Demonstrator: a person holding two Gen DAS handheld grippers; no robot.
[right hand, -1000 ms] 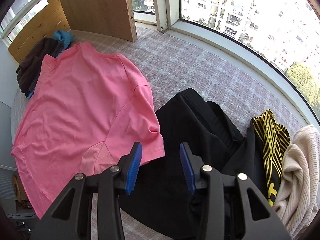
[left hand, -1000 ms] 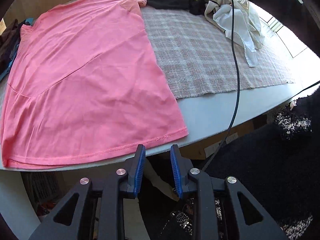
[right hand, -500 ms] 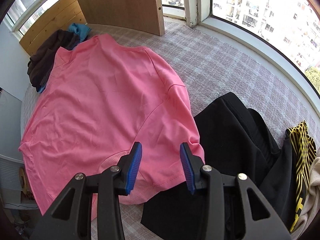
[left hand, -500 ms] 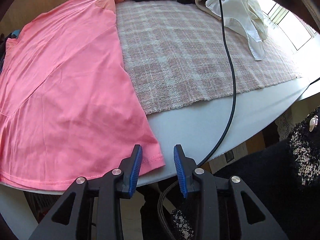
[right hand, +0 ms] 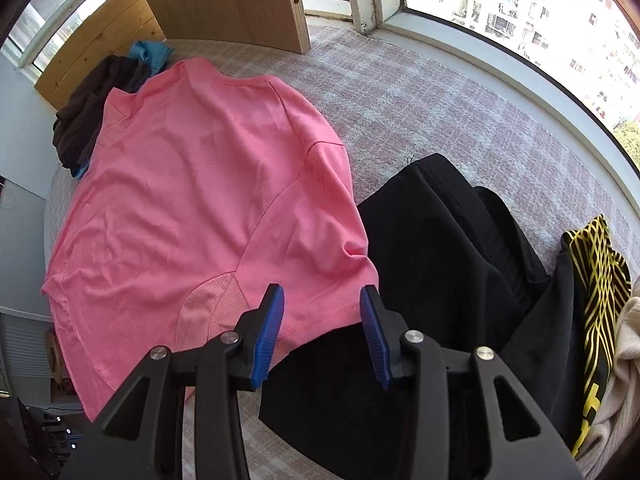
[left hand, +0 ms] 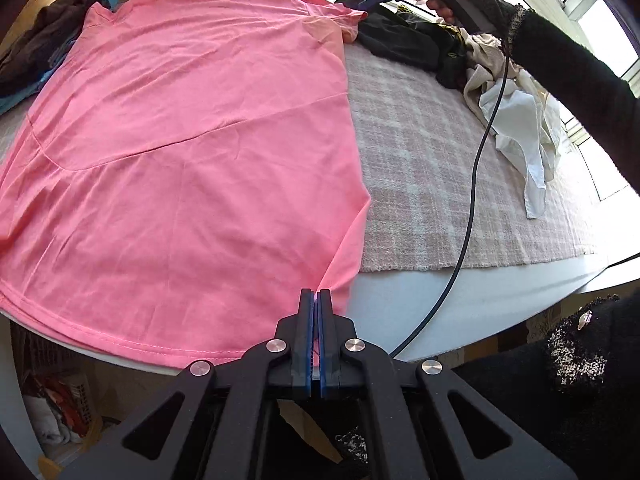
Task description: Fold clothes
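The thin, limp pink cotton T-shirt [left hand: 180, 152] lay spread — left gripper [left hand: 316, 300] pinched shut on its hem corner, right gripper [right hand: 322, 312] gaping, holding nothing, over the sleeve edge.

One pink T-shirt [left hand: 180, 152], one black garment [right hand: 440, 260], one yellow-and-black garment [right hand: 600, 280], two grippers.

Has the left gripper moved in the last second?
Yes. The left gripper moved forward over the table edge and shut on the pink shirt at its hem corner.
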